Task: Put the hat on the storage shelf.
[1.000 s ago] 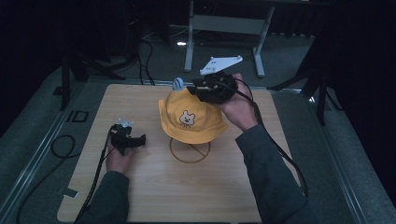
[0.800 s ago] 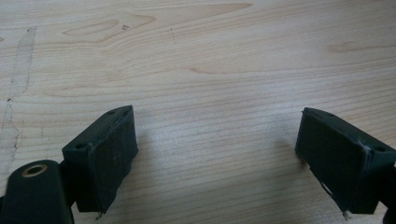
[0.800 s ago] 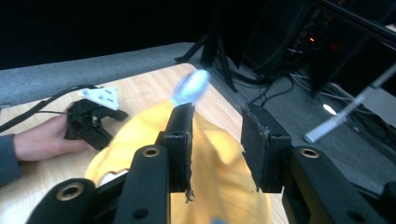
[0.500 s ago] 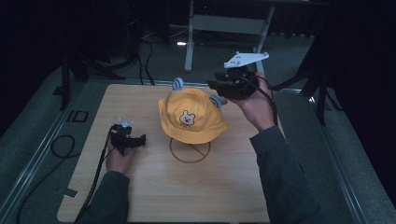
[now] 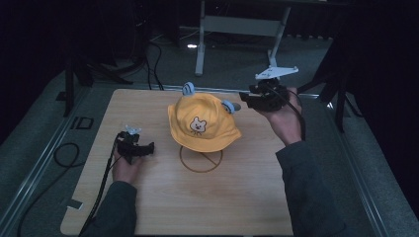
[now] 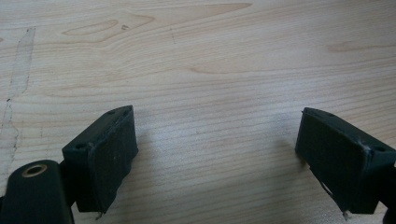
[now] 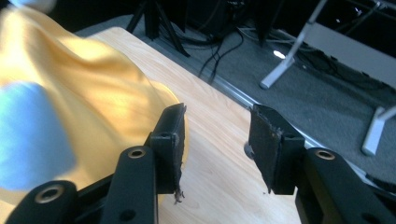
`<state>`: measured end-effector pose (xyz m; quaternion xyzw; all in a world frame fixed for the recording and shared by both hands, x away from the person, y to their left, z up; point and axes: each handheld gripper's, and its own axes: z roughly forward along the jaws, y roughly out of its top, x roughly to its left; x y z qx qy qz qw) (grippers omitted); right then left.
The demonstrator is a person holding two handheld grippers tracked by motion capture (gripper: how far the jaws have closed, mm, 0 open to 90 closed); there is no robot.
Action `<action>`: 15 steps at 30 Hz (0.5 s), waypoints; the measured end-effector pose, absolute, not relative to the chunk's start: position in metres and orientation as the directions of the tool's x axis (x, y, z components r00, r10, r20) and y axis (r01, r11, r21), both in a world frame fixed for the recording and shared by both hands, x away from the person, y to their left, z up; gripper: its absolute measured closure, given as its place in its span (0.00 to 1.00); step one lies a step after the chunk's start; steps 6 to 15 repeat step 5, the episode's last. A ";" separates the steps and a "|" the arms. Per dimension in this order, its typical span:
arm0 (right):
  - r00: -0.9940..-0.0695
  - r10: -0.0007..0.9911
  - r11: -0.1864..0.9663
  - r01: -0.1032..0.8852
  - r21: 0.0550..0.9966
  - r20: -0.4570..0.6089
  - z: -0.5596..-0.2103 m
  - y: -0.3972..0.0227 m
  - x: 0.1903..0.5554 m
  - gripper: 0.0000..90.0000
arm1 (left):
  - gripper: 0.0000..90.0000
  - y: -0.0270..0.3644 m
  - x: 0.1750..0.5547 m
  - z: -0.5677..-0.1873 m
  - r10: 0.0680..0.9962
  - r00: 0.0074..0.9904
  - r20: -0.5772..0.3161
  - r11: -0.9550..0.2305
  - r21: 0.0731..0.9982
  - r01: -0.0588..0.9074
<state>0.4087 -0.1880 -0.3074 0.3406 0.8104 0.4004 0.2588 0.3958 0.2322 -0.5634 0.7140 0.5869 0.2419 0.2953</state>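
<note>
Starting nearest the person, the left gripper (image 5: 141,148) rests low over the wooden table (image 5: 163,207) at its left side, jaws spread wide with bare wood grain between the pads (image 6: 109,154); it holds nothing and is in the same spot as 1 second ago.

Just past it, toward the table's middle, a thin ring base (image 5: 200,159) lies flat on the wood, and the yellow bucket hat (image 5: 202,121) sits above it, apparently draped on a stand hidden under the fabric. The hat bears a small bear patch on the front and 2 pale blue ears, 1 at the top rear and 1 at its right side.

Farther back and to the right, the right gripper (image 5: 244,100) hovers just beside the hat's right ear, clear of the fabric. Its jaws have just been opening, and in the right gripper view the gap between the pads (image 7: 170,140) shows table and floor, no cloth. A second ago this gripper was at the hat's crown; it now sits off to the right.

Judgement: the hat has been released onto its stand, and placement looks complete.
</note>
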 end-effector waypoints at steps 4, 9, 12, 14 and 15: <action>-0.620 0.774 0.439 0.375 0.817 -0.131 -0.318 -0.200 0.411 0.61 | 0.14 0.232 0.396 -0.563 0.981 0.194 -0.001 -0.137 0.706 0.695; -0.619 0.775 0.438 0.379 0.815 -0.128 -0.320 -0.202 0.411 0.61 | 0.14 0.232 0.396 -0.563 0.981 0.194 -0.001 -0.137 0.706 0.695; -0.619 0.775 0.438 0.379 0.815 -0.128 -0.320 -0.202 0.411 0.61 | 0.14 0.232 0.396 -0.563 0.981 0.194 -0.001 -0.137 0.706 0.695; -0.619 0.775 0.438 0.379 0.815 -0.128 -0.320 -0.202 0.411 0.61 | 0.14 0.232 0.396 -0.563 0.981 0.194 -0.001 -0.137 0.706 0.695; -0.619 0.775 0.438 0.379 0.815 -0.128 -0.320 -0.202 0.411 0.61 | 0.14 0.232 0.396 -0.563 0.981 0.194 -0.001 -0.137 0.706 0.695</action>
